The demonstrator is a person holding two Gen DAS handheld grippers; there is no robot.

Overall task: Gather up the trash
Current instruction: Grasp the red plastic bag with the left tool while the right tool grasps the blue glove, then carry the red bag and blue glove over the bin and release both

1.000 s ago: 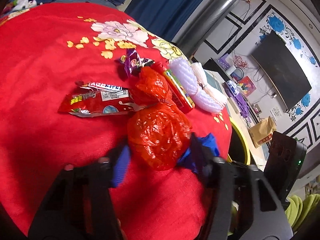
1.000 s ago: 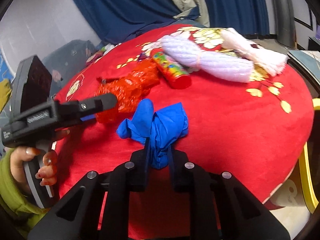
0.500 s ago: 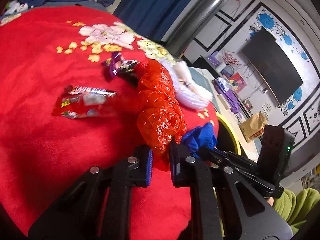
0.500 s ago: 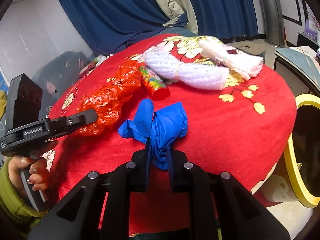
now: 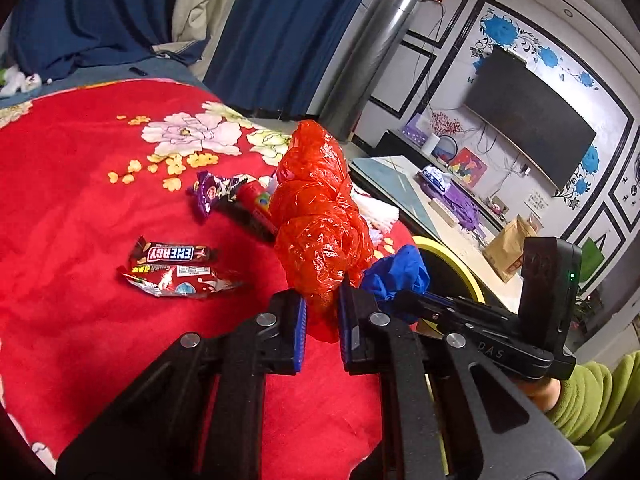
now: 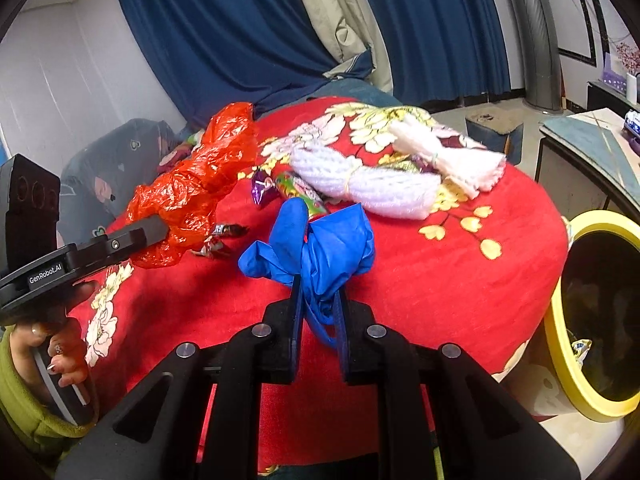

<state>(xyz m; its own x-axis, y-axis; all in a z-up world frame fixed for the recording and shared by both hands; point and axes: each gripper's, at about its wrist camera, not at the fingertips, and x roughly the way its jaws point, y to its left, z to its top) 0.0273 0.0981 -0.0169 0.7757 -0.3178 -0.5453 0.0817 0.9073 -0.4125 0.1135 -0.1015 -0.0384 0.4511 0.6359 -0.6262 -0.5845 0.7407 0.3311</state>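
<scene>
Red floral cloth (image 5: 72, 184): left gripper (image 5: 322, 320) pinching one red bag (image 5: 316, 216); right gripper (image 6: 318, 312) pinching one blue bag (image 6: 320, 248); yellow-rimmed bin (image 6: 560, 320) beside cloth edge.

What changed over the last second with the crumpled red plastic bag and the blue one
The left gripper has just closed on the crumpled red plastic bag and lifted it off the red flowered cloth. The right gripper stays shut on the blue plastic bag, slightly raised. The snack wrappers and white foam netting stayed put.
</scene>
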